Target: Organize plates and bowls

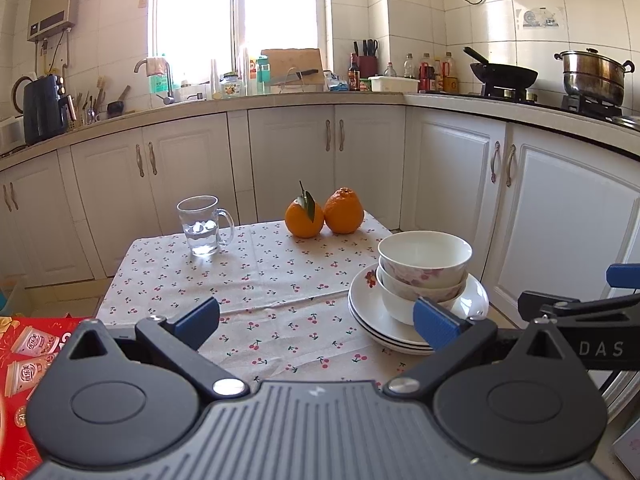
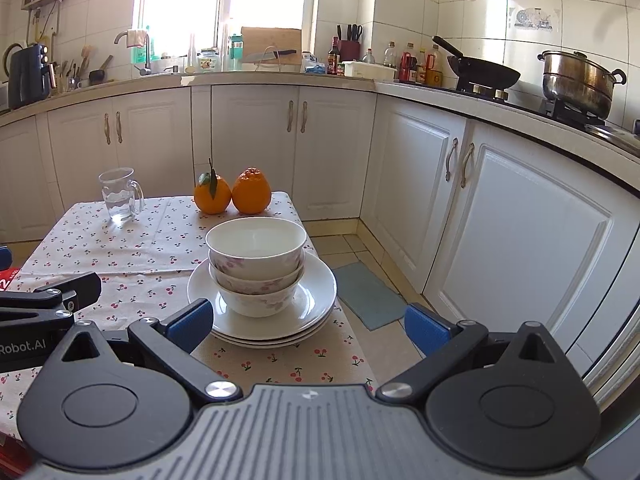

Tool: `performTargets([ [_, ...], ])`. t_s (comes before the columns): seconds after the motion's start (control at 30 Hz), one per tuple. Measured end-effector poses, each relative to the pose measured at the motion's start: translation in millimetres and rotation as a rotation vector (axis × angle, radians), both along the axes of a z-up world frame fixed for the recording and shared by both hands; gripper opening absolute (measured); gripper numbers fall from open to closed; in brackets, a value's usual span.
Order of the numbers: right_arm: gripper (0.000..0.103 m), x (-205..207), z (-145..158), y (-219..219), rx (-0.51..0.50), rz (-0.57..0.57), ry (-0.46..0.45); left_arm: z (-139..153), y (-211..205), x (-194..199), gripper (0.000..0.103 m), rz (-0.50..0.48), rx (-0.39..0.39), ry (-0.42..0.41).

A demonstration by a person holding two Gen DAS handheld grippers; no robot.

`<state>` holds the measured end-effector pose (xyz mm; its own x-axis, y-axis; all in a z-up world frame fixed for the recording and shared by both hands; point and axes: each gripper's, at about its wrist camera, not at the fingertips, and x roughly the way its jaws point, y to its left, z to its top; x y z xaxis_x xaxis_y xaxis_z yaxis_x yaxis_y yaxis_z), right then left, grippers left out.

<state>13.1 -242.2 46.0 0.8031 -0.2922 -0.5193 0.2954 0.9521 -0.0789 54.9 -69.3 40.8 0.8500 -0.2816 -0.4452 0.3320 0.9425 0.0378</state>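
Three nested white bowls with pink flowers (image 1: 424,268) (image 2: 256,264) stand on a stack of white plates (image 1: 370,308) (image 2: 316,292) near the right edge of a small table with a cherry-print cloth (image 1: 256,280) (image 2: 120,256). My left gripper (image 1: 316,322) is open and holds nothing, hovering over the cloth to the left of the stack. My right gripper (image 2: 308,326) is open too, in front of the stack, its blue left pad (image 2: 190,324) close to the plates' rim without touching.
A glass mug with water (image 1: 202,224) (image 2: 118,196) and two oranges (image 1: 324,214) (image 2: 232,192) sit at the table's far side. A red printed box (image 1: 24,352) lies at the left. White cabinets, a blue floor mat (image 2: 368,296) and the tiled floor lie to the right.
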Motion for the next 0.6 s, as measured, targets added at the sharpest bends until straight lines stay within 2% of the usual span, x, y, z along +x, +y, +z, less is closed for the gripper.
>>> performTargets([
  [0.6,0.103,-1.5,0.7,0.3,-0.006,-0.004,-0.005,1.1,0.4,0.5,0.102,0.0,-0.002,0.005],
])
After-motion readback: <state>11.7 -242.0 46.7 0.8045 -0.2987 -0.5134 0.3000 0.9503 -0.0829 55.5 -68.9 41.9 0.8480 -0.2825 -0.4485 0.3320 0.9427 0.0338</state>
